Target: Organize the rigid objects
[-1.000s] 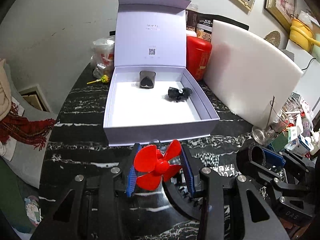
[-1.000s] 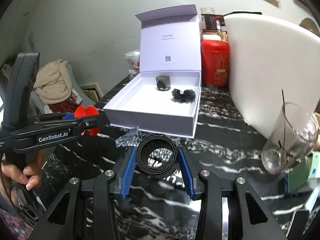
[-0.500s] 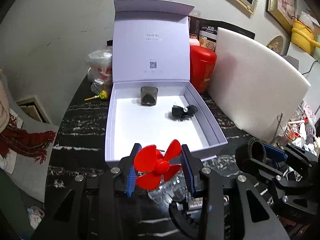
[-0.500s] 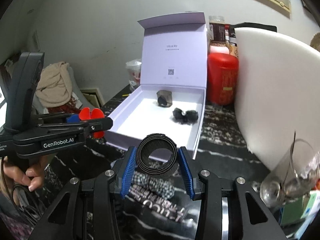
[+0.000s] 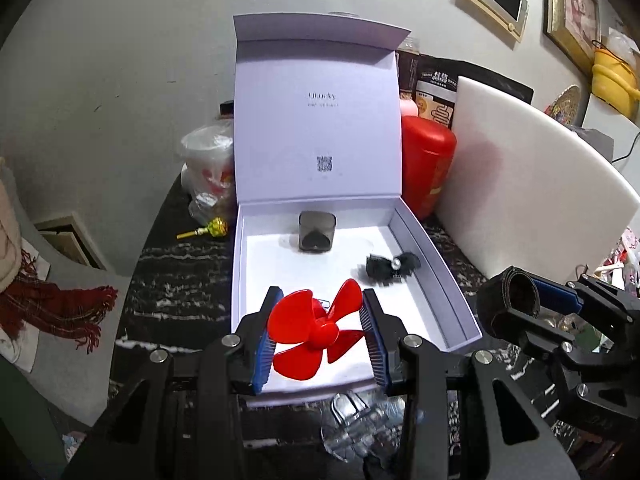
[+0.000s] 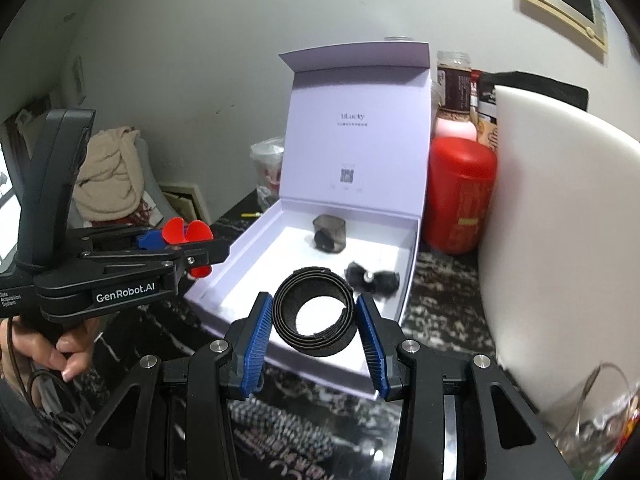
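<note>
While the left gripper point(image 5: 320, 330) clamps a red plastic propeller point(image 5: 316, 334), the right gripper point(image 6: 316, 322) pinches a coiled black strap point(image 6: 316, 312) — both partly hiding the open white cardboard box point(image 5: 448, 280).

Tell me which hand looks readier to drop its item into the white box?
Probably the left: its tongs hold the red plastic propeller over the open white cardboard box; the right tongs' black coiled strap hangs nearer the front wall.

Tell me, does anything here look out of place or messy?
Mostly tidy. Inside the open white box, a dark cup lies tipped on its side. Crumpled clear plastic sits loose on the table, in front of the box.
</note>
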